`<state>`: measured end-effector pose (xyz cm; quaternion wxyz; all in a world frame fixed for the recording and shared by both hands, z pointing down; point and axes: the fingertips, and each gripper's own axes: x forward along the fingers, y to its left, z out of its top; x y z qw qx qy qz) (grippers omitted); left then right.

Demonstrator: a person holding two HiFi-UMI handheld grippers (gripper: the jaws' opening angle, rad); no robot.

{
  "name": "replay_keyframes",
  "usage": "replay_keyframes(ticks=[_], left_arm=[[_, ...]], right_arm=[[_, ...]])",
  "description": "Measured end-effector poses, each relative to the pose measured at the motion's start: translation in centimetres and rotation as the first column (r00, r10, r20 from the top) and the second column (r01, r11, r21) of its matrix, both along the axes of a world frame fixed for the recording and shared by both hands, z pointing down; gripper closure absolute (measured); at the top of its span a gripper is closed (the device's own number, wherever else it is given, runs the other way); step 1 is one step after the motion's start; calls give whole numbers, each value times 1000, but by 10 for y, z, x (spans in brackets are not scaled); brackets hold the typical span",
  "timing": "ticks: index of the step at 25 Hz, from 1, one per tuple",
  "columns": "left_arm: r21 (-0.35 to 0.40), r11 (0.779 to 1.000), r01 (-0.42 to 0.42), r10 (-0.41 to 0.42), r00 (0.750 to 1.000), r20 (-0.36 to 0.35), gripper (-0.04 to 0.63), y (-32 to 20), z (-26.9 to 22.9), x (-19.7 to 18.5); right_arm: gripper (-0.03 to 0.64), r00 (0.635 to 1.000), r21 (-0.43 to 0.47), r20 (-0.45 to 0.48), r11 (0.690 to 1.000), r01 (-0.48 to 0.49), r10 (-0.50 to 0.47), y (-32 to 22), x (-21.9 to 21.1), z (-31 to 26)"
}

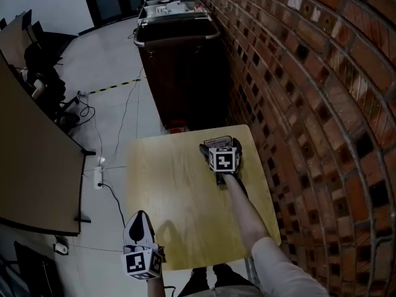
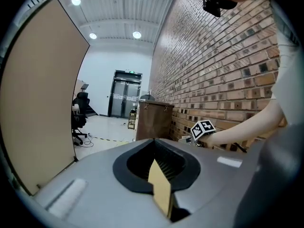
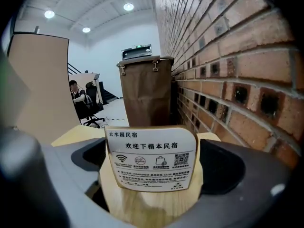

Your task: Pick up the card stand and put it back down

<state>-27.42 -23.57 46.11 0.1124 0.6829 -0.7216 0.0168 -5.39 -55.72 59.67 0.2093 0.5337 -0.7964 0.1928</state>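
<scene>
Right gripper view: glossy, round-cornered card stand (image 3: 151,156) on wood-grain table (image 3: 76,135) between right gripper's (image 3: 154,167) spread jaws.

We saw right gripper (image 3: 153,172) with jaws spread wide, dark pads on either side. Card stand (image 3: 151,158) stood between them on pale wooden table (image 3: 71,137), white face toward us: printed lines, Wi-Fi icon, QR code. Pads pressed on nothing we could see. Beyond, we noted tall brown cabinet (image 3: 145,91) beside brick wall (image 3: 228,56). Beige partition (image 3: 40,84) at left, seated person (image 3: 76,91) far back, ceiling lights (image 3: 128,6) lit.
</scene>
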Motion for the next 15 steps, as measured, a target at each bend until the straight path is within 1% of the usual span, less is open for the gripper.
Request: replay_keyframes(ticks=[2, 5, 8, 11, 13, 15], left_arm=[[-1, 1000, 1, -1, 1000, -5, 589, 0, 5, -1], [-21, 1000, 7, -8, 1000, -16, 589, 1, 5, -2], [-30, 1000, -5, 4, 1000, -10, 589, 4, 8, -4], [-32, 999, 17, -18, 1000, -13, 589, 9, 8, -10], [-8, 999, 43, -43, 999, -30, 589, 12, 6, -16], [24, 998, 53, -52, 998, -40, 589, 13, -2, -18]], right_arm=[[40, 1000, -9, 17, 1000, 6, -5, 0, -1, 7], [40, 999, 8, 42, 1000, -10, 10, -2, -1, 8], [40, 999, 23, 42, 1000, 1, -2, -5, -1, 6], [40, 999, 8, 34, 1000, 13, -13, -1, 2, 6], [40, 999, 18, 29, 1000, 15, -16, 5, 4, 1], [40, 999, 64, 41, 998, 16, -18, 15, 6, -16]])
